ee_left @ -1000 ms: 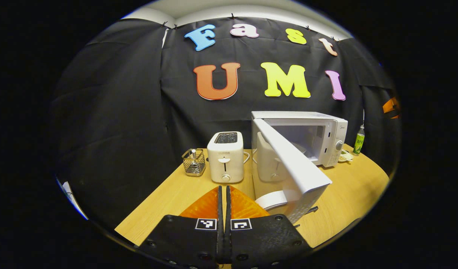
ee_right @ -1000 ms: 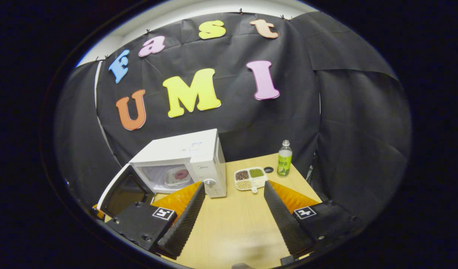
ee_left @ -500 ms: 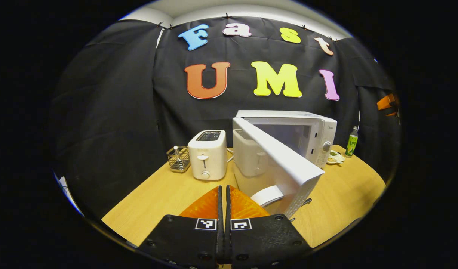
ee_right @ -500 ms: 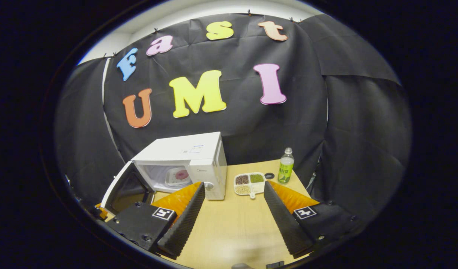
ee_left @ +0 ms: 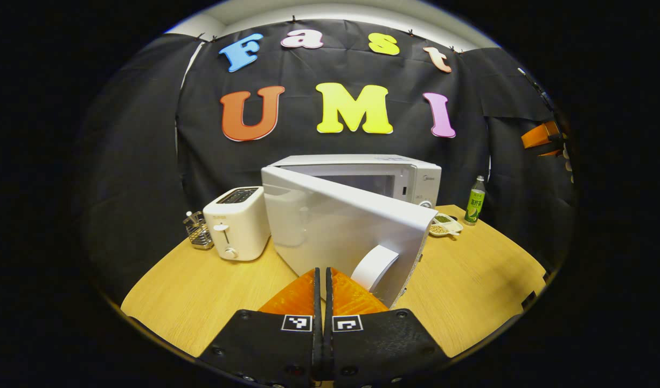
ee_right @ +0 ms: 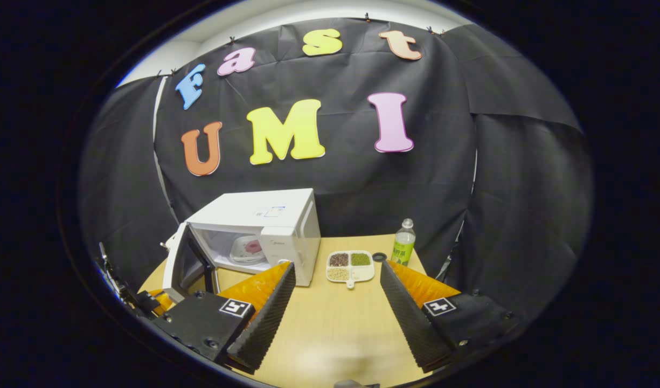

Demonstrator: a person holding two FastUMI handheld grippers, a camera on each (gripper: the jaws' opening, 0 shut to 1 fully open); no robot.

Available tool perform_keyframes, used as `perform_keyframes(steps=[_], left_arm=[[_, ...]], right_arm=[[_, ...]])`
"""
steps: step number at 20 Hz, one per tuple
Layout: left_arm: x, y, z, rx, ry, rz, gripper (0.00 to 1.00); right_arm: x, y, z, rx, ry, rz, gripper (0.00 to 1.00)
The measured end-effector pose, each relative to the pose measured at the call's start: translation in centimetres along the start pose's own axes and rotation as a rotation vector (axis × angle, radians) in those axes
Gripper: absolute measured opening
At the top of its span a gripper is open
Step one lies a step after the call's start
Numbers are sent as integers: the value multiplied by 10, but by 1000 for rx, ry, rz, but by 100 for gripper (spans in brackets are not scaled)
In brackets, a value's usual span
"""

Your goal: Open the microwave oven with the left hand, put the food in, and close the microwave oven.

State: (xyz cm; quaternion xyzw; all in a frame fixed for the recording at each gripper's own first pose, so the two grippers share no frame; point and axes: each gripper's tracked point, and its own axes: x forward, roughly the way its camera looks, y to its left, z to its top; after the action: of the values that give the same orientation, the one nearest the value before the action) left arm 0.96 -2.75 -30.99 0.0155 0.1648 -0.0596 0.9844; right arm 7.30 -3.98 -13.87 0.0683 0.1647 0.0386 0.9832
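The white microwave stands at the back of the wooden table. Its door hangs half open, outer face and white handle towards me. My left gripper is shut with nothing between its fingers, its tips right at the door's lower outer face beside the handle. In the right gripper view the microwave shows its cavity past the door, with a plate of food inside. My right gripper is open above the table, holding nothing.
A white toaster and a wire basket stand left of the microwave. To its right are a divided dish of beans, a small black ring and a green bottle.
The microwave door has swung from wide open to about half shut. My left gripper, still shut, has followed its outer face. The right gripper stays open and has barely shifted.
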Motion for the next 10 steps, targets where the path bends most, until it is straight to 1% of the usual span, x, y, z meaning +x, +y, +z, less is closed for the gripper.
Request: perform_keyframes(steps=[1,3,5,8,10], left_arm=[[7,-10,3,8,-2,-16,0],[22,-23,10,34,-9,-31,0],[36,-38,17,27,-16,-58,0],[57,-57,25,61,-21,-83,0],[71,-68,30,65,-28,-103,0]], right_arm=[[0,-5,2,-6,-4,0,92],[0,-15,4,-12,-3,-3,92],[1,-27,6,-9,-3,-12,92],[0,-42,6,16,7,-22,92],[0,-48,7,16,7,-28,92]])
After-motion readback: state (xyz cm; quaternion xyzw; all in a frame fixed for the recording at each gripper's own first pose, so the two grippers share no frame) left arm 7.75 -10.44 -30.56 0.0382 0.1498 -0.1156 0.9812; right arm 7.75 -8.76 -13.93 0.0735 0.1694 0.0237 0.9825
